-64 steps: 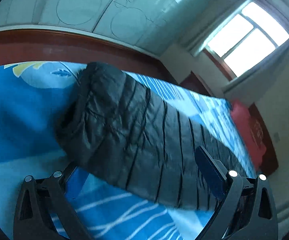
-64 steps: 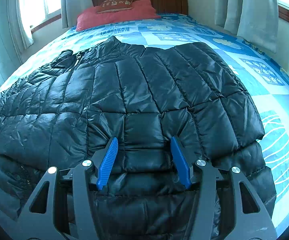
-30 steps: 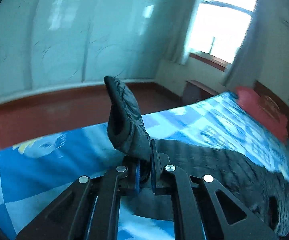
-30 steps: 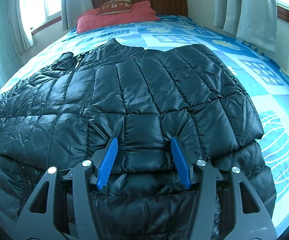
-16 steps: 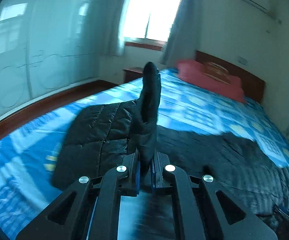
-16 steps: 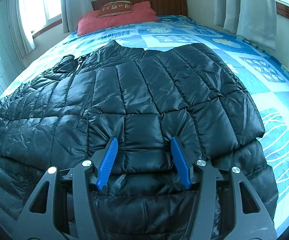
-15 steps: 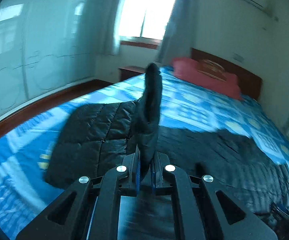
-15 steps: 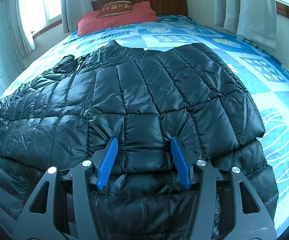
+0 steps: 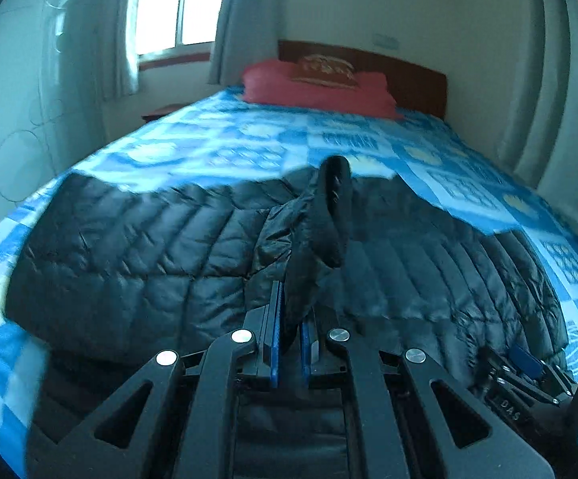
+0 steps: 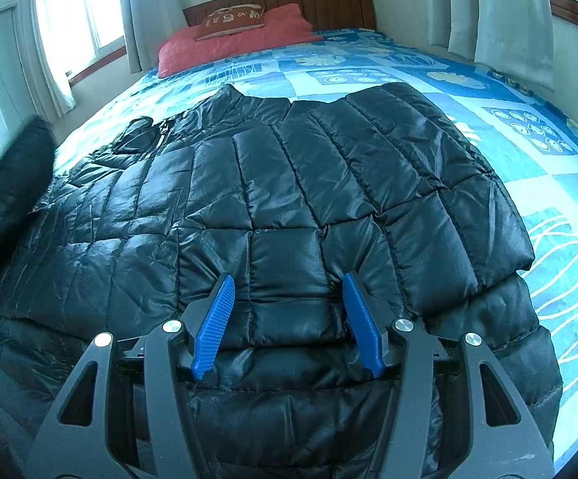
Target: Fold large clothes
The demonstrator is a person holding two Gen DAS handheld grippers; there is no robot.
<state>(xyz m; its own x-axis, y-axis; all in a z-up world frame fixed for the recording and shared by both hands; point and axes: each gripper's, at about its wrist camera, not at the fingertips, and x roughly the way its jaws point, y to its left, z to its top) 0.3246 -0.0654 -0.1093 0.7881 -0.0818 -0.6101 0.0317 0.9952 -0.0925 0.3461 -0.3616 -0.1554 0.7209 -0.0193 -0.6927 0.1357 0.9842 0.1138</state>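
A black quilted down jacket (image 10: 289, 183) lies spread on the blue patterned bed (image 10: 520, 127), collar toward the headboard. My left gripper (image 9: 289, 303) is shut on the jacket's sleeve (image 9: 328, 215), whose cuff stands up above the jaws over the jacket body (image 9: 129, 247). That lifted sleeve (image 10: 13, 175) shows blurred at the left edge of the right wrist view. My right gripper (image 10: 287, 279) hovers low over the hem, open, its blue pads either side of a quilted panel. In the left wrist view the right gripper (image 9: 524, 363) shows at the lower right.
A red pillow (image 10: 229, 44) with a small cushion lies against the wooden headboard (image 10: 328, 4). Curtains (image 10: 500, 12) hang close to the bed's right side, and a window (image 10: 77, 12) with curtains is on the left. Bare blue sheet (image 9: 249, 147) lies beyond the collar.
My left gripper has swung with the sleeve from the bed's left side inward over the jacket body, turning to face the headboard. The right gripper has held still.
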